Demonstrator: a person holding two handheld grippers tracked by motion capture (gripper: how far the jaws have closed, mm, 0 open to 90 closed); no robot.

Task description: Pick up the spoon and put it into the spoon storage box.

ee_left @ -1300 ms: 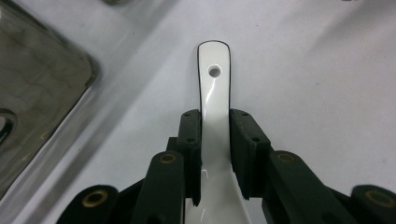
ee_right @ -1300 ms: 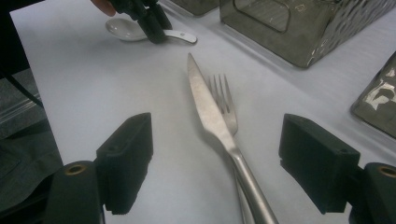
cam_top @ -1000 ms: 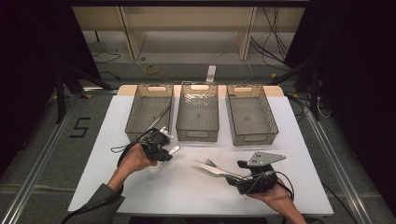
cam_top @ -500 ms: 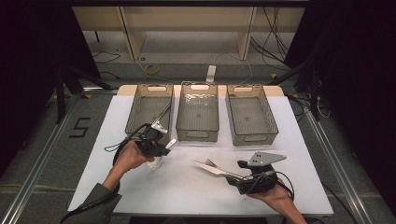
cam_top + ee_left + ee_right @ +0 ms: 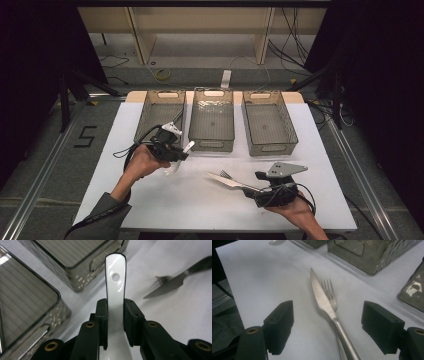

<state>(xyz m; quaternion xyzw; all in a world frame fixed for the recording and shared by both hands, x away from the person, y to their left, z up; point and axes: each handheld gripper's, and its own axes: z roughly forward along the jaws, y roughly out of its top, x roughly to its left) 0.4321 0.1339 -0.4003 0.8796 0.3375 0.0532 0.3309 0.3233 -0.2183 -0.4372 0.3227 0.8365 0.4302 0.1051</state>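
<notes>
My left gripper [image 5: 115,312] is shut on a white ceramic spoon [image 5: 115,285]; the handle with its round hole sticks out past the jaws. In the high view this gripper [image 5: 176,152] hangs above the table with the spoon [image 5: 181,155], just in front of the left bin [image 5: 145,117]. My right gripper [image 5: 328,308] rests near the table's front edge with its jaws wide open. A steel knife [image 5: 320,297] and a fork [image 5: 330,291] lie side by side on the table between and ahead of those jaws. Seen from above, the right gripper [image 5: 254,187] points left along the knife [image 5: 225,180].
Three clear plastic bins stand in a row at the back of the white table [image 5: 320,165]: the left one, a middle one [image 5: 212,145] and a right one [image 5: 272,148]. Cables trail from both grippers. Metal rails run along both sides of the table.
My left gripper has risen off the table with the spoon in it, toward the bins. The right gripper, the knife and the fork have stayed put.
</notes>
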